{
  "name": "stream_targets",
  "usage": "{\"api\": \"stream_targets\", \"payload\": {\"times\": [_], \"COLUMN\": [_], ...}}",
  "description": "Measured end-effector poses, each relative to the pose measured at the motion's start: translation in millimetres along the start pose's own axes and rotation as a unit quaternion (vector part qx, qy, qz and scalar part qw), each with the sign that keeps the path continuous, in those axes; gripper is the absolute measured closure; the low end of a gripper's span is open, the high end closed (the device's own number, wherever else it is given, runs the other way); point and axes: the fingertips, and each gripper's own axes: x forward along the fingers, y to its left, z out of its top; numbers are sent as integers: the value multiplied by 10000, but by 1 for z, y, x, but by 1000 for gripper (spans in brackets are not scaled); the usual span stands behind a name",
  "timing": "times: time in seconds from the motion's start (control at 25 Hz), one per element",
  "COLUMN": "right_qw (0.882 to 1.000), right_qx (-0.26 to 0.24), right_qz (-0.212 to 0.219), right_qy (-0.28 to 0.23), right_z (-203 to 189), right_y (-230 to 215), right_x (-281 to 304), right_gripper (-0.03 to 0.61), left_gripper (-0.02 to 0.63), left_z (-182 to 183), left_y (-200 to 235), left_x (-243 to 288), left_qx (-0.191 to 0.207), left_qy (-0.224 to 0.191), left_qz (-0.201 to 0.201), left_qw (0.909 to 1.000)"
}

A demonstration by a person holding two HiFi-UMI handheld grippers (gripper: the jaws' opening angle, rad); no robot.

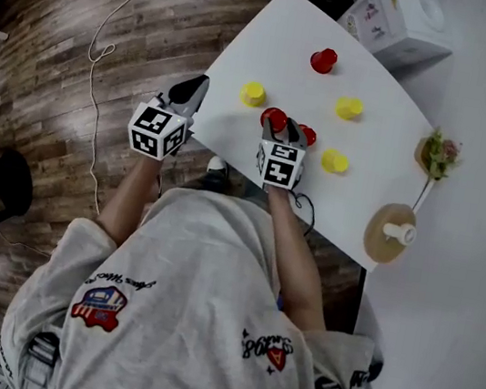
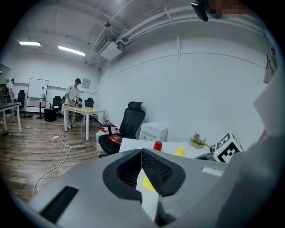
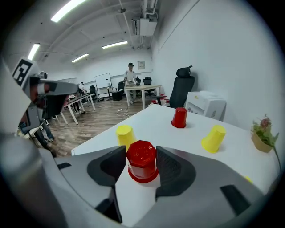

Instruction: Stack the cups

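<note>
right gripper (image 3: 141,152): jaws clamped on a red cup (image 3: 142,161), with a pad pressed to each side. the cup stands upside down on the table (image 1: 249,47). in the right gripper view it fills the gap between the jaws at lower centre. in the head view it sits at mid-frame, close to the table's lower edge, with the gripper's marker cube just below it.

left gripper (image 2: 141,156): jaws closed against each other, with nothing between them. in the head view it sits left of centre, its tip just beside the table's left corner and its body over the wood floor (image 1: 48,36).

other cups, head view:
- a second red cup (image 1: 308,135) stands just right of the held one. i cannot tell whether the two touch.
- a third red cup (image 1: 323,60) stands toward the top of the frame, well apart from the rest.
- the left yellow cup (image 1: 253,94) is up and left of the right gripper, near it.
- the upper yellow cup (image 1: 349,108) is up and to the right.
- the right yellow cup (image 1: 334,161) is level with the gripper, further right.
- the three yellow cups stand singly.

a plant (image 1: 439,154) sits at the table's right edge.
</note>
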Motion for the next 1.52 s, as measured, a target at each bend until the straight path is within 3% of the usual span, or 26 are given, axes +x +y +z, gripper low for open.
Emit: {"api": "stream_targets", "payload": {"times": [0.32,0.56,0.72,1.16,1.52], "right_qw": [9992,9993,9991,9954,9902], "right_qx": [214,160,225,216,545], "right_qz": [-258,-269,-325,-728,-1270], "right_qy": [236,191,169,-586,-193], "right_z": [5,9,13,46,-5], "right_y": [-4,-2,2,-23,-79], "right_x": [36,44,43,-8,-32], "right_gripper": [367,364,334,305,291], "left_gripper": [607,607,607,607,607], "left_z": [-11,-14,-11,3,6], "left_y": [38,49,49,18,-16], "left_x": [-42,-50,-49,-19,-1], "left_qx": [-138,-218,-216,-110,1], "left_qy": [7,-43,-64,-137,-76], "left_qz": [510,632,555,30,-287], "left_qw": [9986,9978,9982,9998,9996]}}
